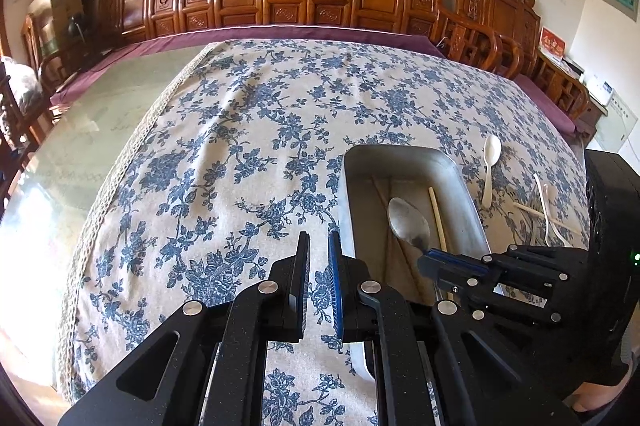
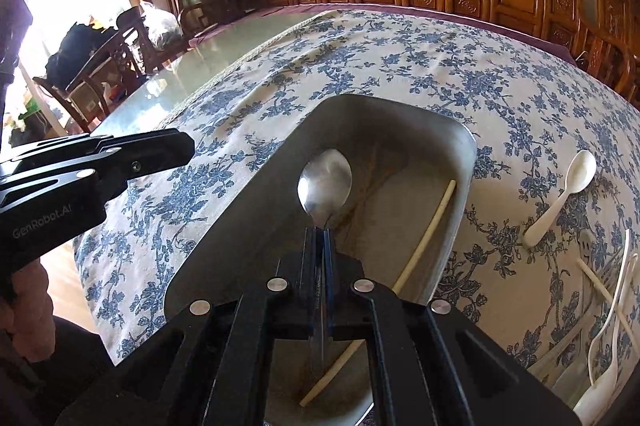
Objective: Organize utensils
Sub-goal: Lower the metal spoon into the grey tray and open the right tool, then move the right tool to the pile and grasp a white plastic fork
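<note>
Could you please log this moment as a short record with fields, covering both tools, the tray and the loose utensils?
right tool: shut on metal spoon, held over the tray
left tool: shut, holding nothing, beside the tray
metal tray: contains a chopstick
on tablecloth: white spoon, white fork, another chopstick

Spoon (image 2: 325,182), chopstick (image 2: 424,238) in tray (image 2: 240,210).
</note>
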Available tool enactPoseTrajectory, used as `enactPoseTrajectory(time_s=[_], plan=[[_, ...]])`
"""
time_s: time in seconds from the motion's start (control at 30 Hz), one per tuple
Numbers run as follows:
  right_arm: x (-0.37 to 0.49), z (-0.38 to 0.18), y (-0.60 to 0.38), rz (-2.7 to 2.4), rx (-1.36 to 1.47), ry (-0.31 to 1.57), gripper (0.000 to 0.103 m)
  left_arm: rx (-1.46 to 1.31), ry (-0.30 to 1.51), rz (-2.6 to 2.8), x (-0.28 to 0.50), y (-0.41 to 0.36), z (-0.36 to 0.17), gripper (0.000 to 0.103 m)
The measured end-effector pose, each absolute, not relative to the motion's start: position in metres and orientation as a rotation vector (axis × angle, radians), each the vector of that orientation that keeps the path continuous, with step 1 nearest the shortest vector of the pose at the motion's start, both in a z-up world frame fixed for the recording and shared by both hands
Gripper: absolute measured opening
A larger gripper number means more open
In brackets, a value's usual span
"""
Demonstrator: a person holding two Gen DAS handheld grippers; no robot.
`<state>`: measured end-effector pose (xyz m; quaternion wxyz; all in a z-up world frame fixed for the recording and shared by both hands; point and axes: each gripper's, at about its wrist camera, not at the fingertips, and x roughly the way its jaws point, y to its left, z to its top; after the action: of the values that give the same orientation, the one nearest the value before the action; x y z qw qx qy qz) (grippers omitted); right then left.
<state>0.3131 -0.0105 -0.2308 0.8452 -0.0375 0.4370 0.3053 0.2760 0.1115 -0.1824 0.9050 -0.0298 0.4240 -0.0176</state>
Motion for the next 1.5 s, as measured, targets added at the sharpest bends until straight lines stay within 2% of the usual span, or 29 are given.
enactPoseTrajectory(time_s=[0.33, 0.43, 0.67, 0.73, 0.8, 0.97, 1.5], plan=[[0.304, -0.205, -0.045, 0.588, -0.051, 0.829, 0.006, -0.059, 0.868, -0.085, 0.275, 0.096, -0.181, 0.008], [0.298, -0.195, -0.073, 0.550, -0.039, 0.805, 0.006, -0.058, 0.860, -0.116, 0.274, 0.086, -0.179, 0.017], [0.292, -0.189, -0.149, 0.403, -0.068, 0.785, 0.006, -0.045, 0.849, -0.182, 0.272, 0.058, -0.175, 0.024], [0.294, -0.192, -0.172, 0.352, -0.060, 0.794, 0.007, -0.042, 0.848, -0.195, 0.271, 0.052, -0.175, 0.026], [0.298, -0.197, -0.190, 0.310, -0.055, 0.801, 0.014, -0.036, 0.848, -0.206, 0.272, 0.043, -0.175, 0.029], [0.310, -0.215, -0.218, 0.243, -0.028, 0.829, 0.017, -0.016, 0.849, -0.230, 0.271, 0.028, -0.176, 0.034], [0.350, -0.270, -0.220, 0.195, -0.014, 0.971, 0.017, 0.029, 0.857, -0.272, 0.269, -0.004, -0.179, 0.034]])
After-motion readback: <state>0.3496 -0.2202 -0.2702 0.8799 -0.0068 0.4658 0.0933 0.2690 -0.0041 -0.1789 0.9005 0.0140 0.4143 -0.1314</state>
